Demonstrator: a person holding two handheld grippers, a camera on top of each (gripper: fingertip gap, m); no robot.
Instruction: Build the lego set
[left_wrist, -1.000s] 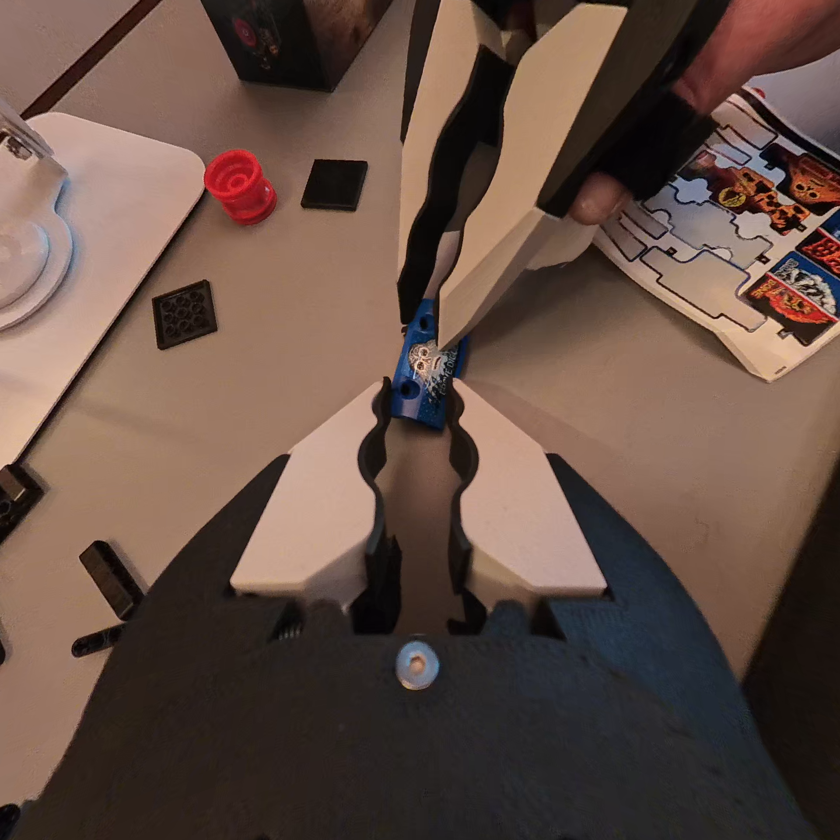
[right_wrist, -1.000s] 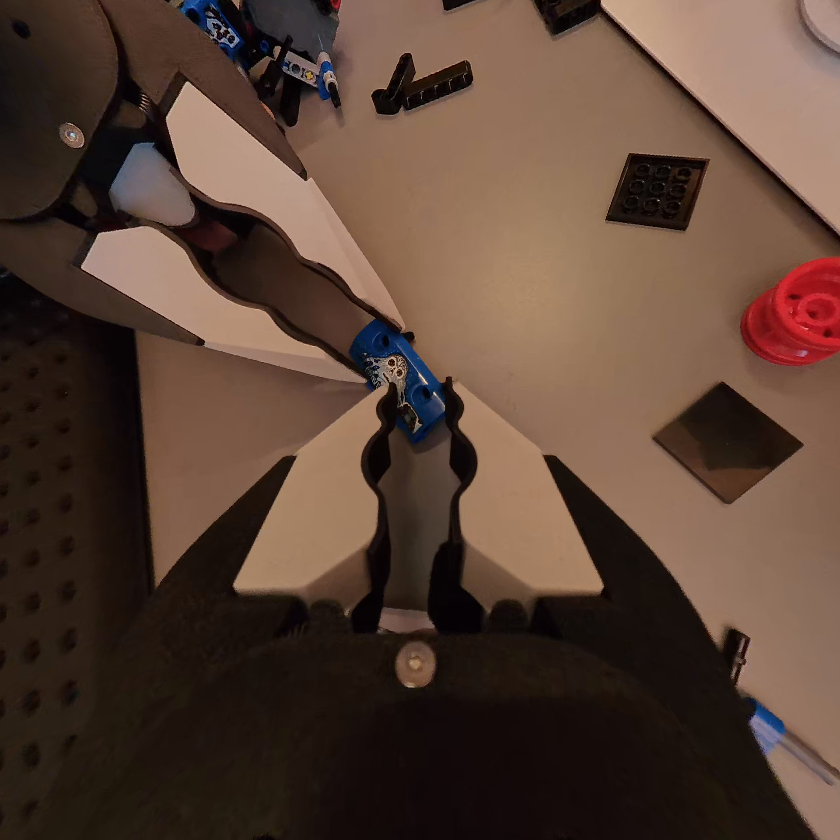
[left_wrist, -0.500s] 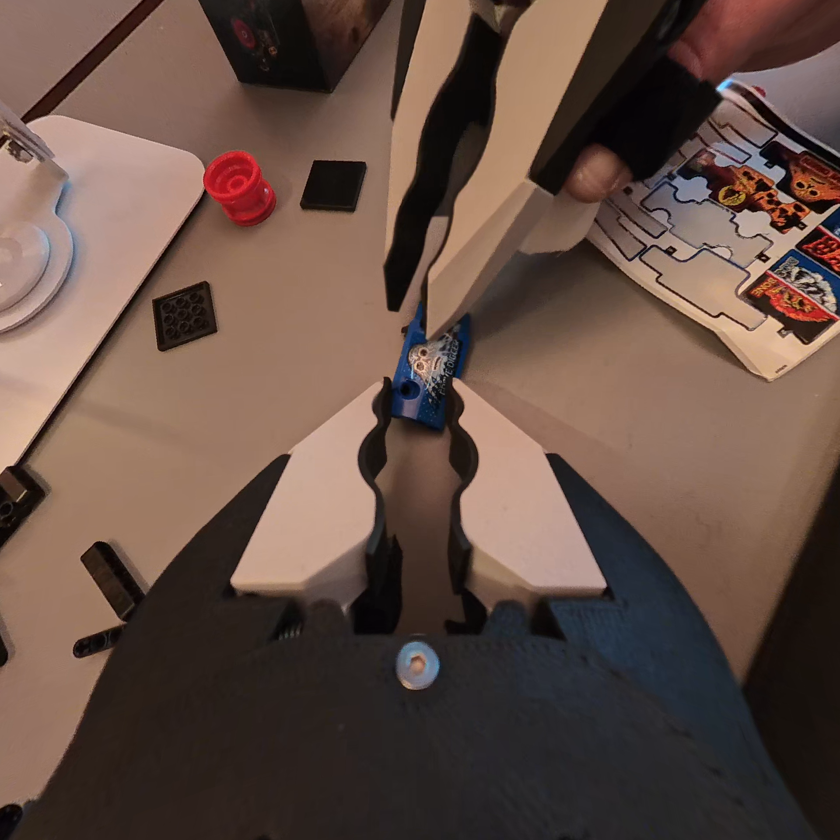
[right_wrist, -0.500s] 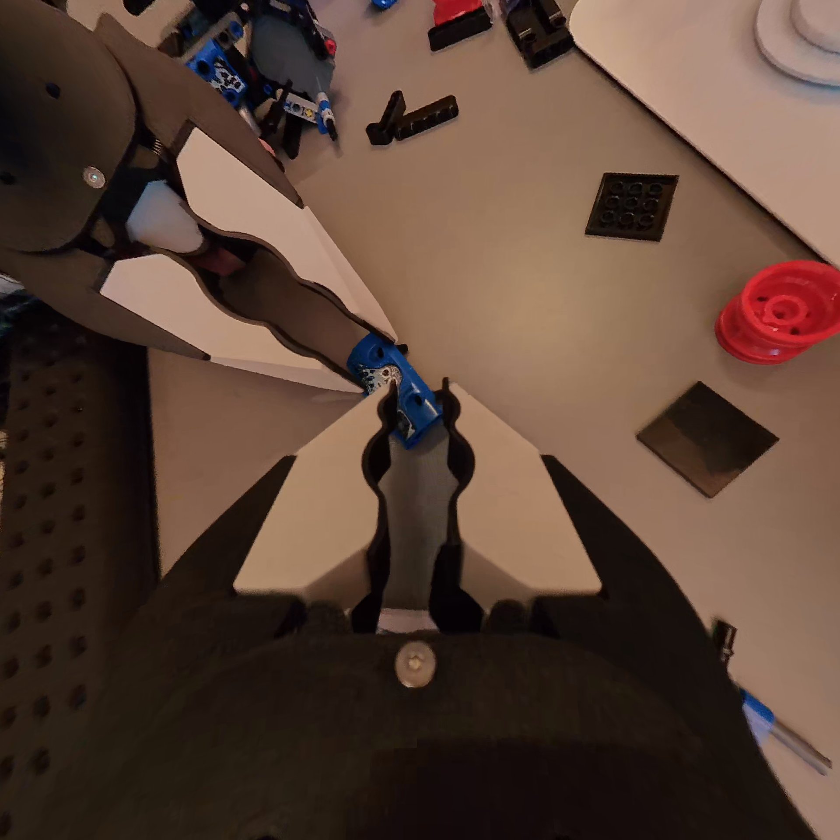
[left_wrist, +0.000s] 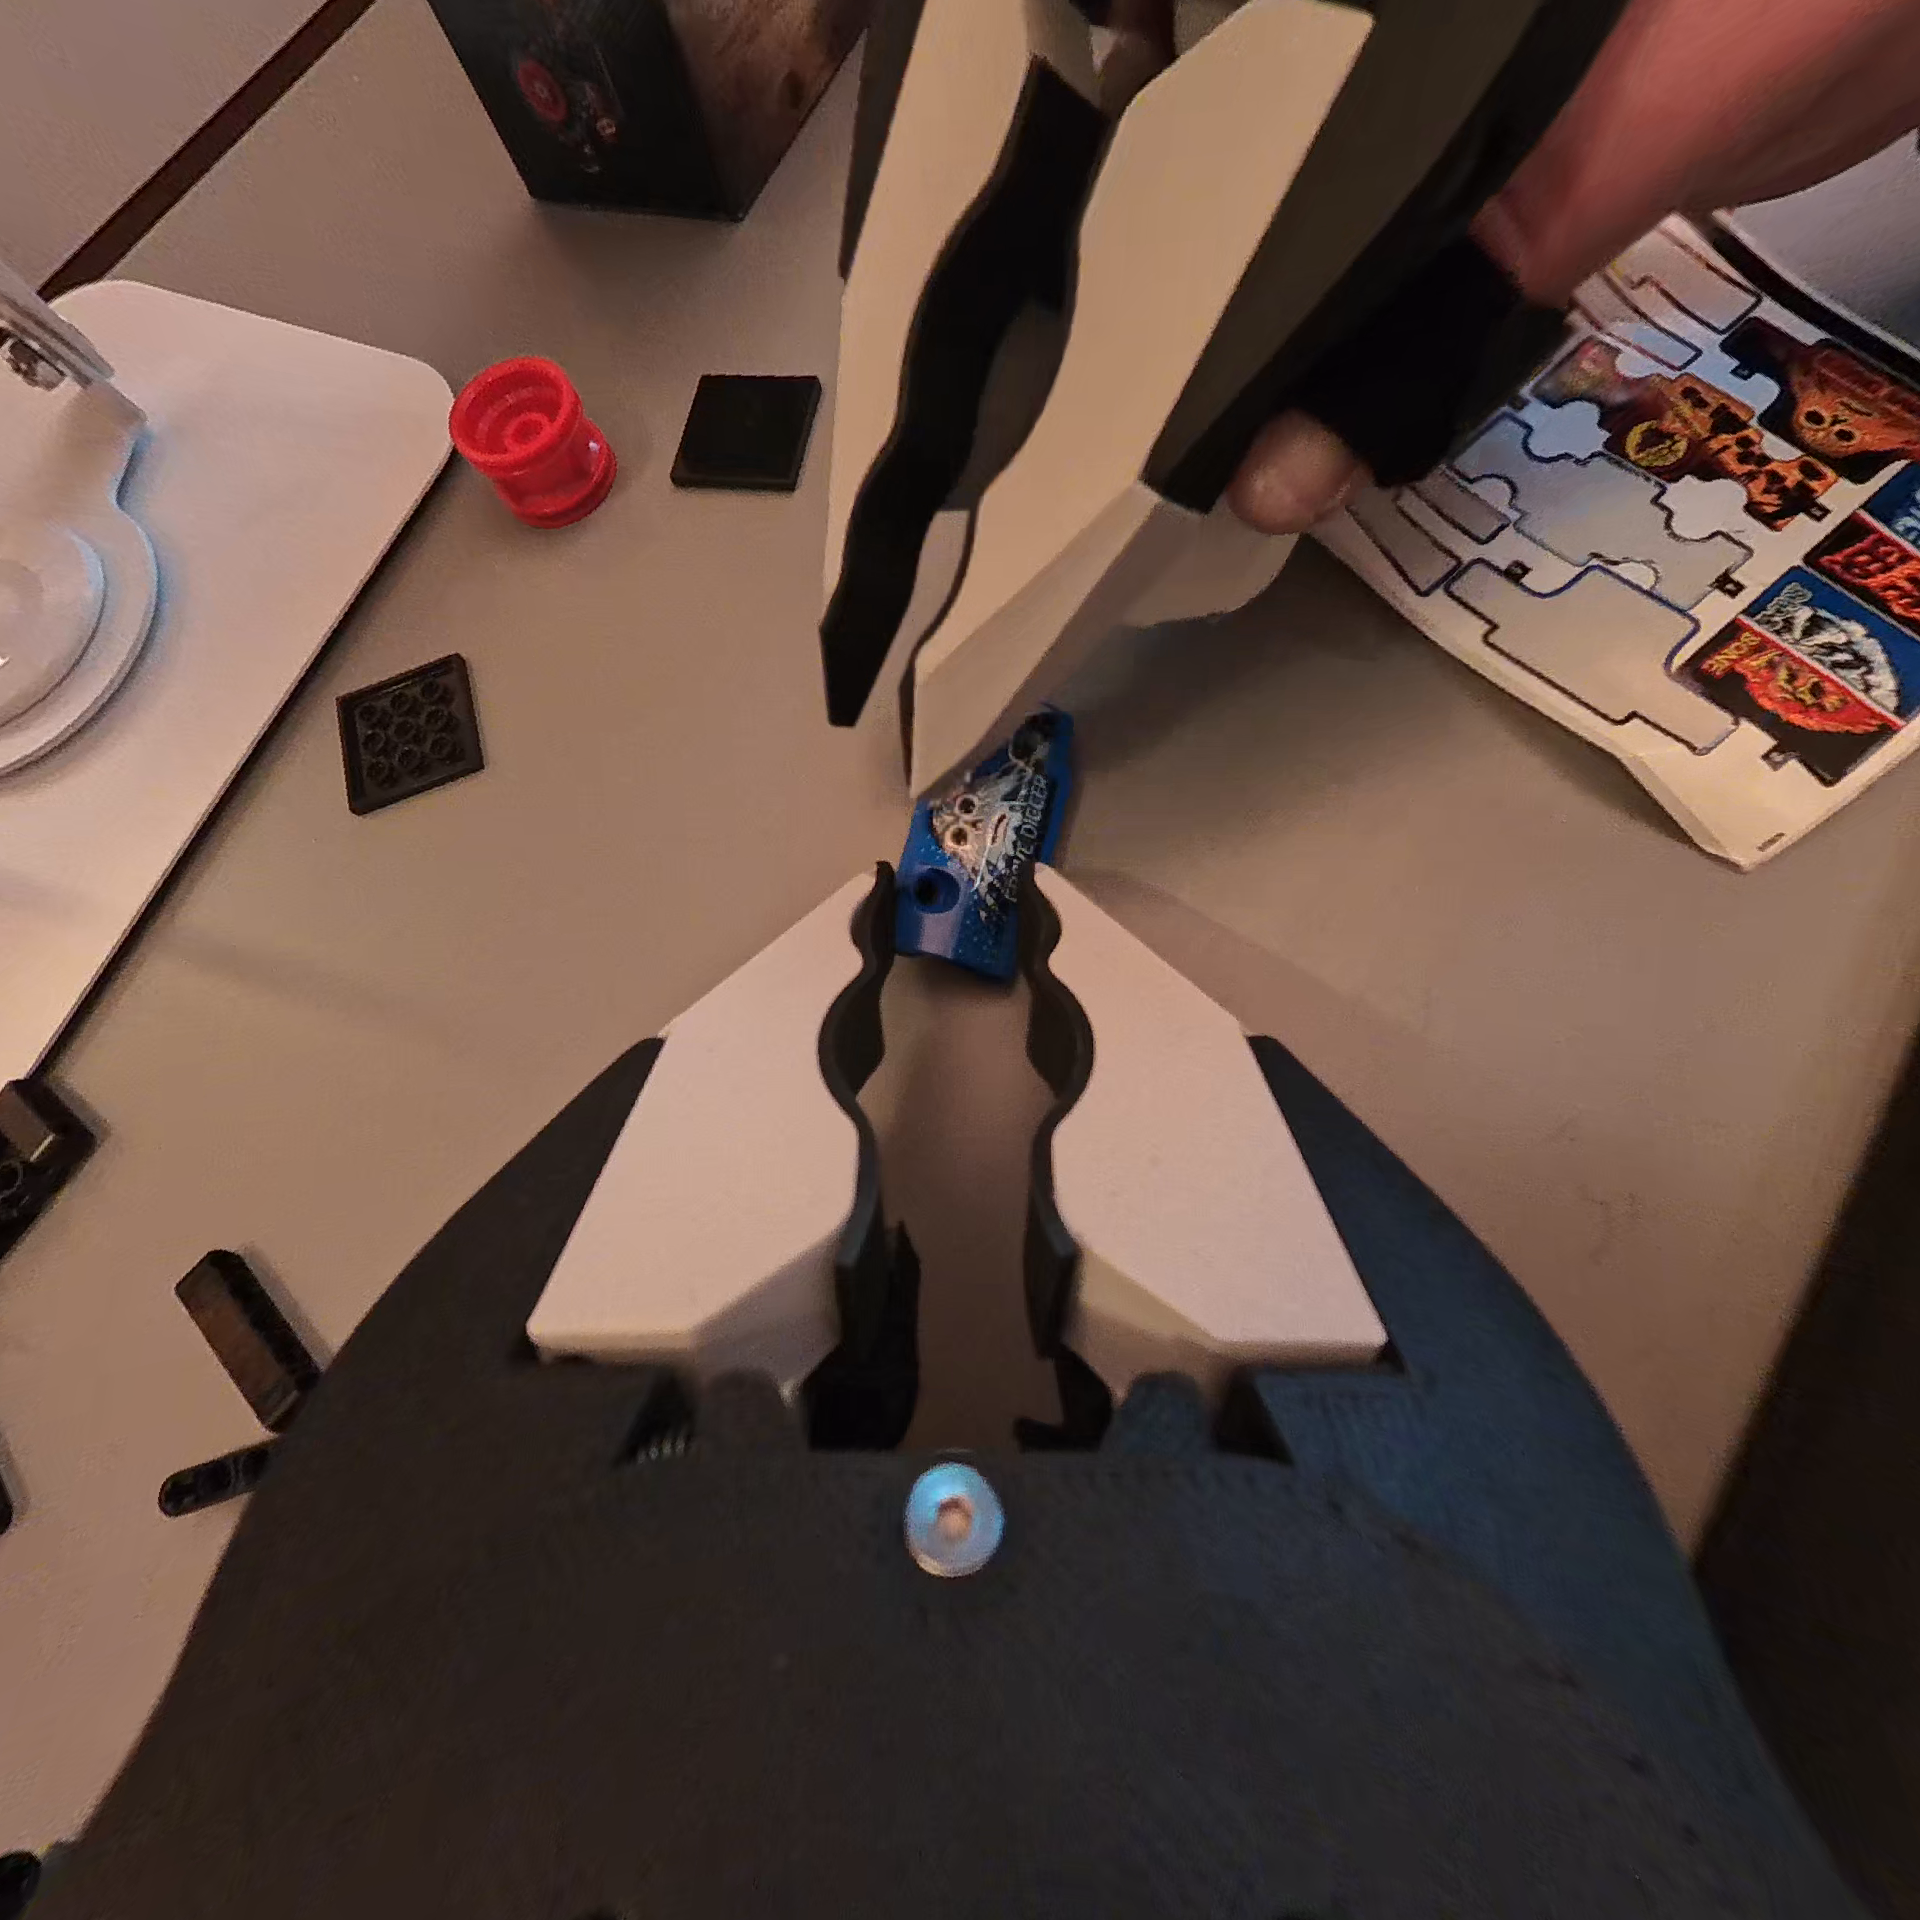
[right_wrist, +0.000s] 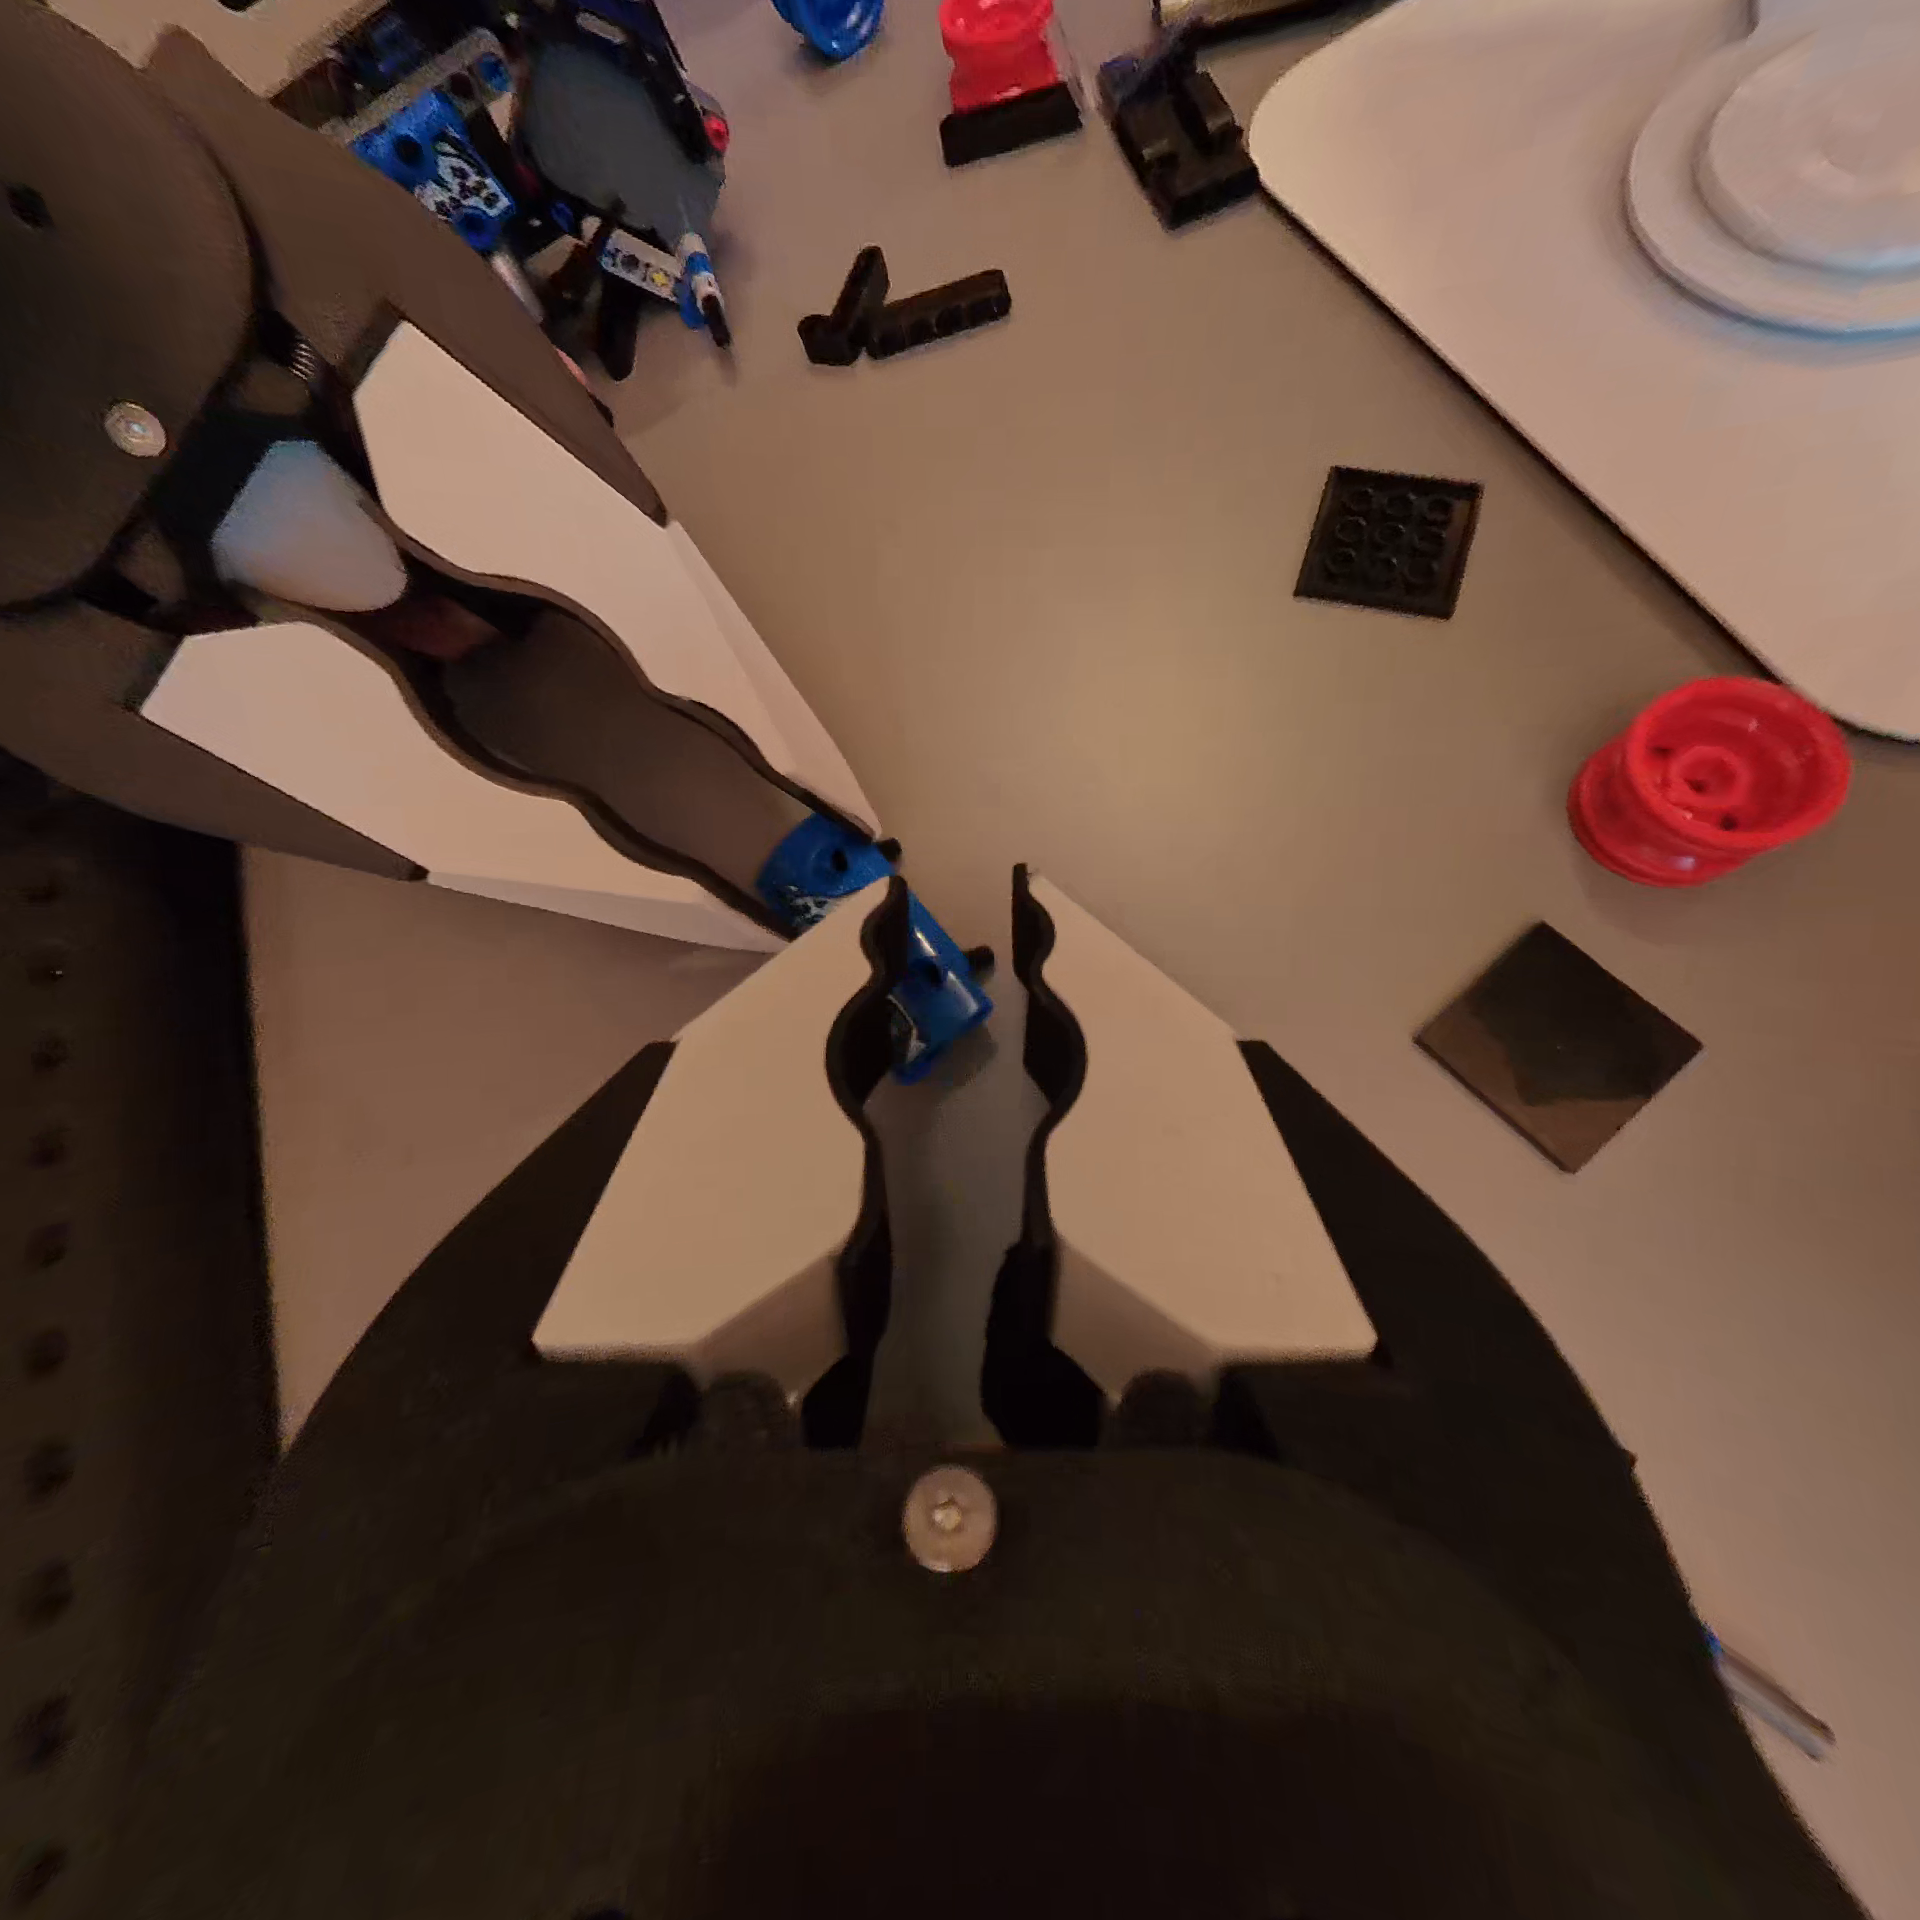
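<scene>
A: Item one, nearest?
B: Left hand-held gripper (left_wrist: 956, 899), clamped on the near end of the blue printed piece (left_wrist: 987, 847), held above the desk (left_wrist: 644, 935).
A: Next?
B: Right hand-held gripper (right_wrist: 951, 899), fingers parted; the blue piece lies against its left finger only, clear of the other.
A: Beyond the blue piece?
B: Left of it, a black studded plate (left_wrist: 410, 732); farther left, a white board (left_wrist: 239, 499).
A: Farther still?
B: Red wheel hub (left_wrist: 532, 442) and smooth black tile (left_wrist: 746, 431), side by side past the plate; sticker sheet (left_wrist: 1662, 582) right of the blue piece; dark box (left_wrist: 623, 104) farthest.
</scene>
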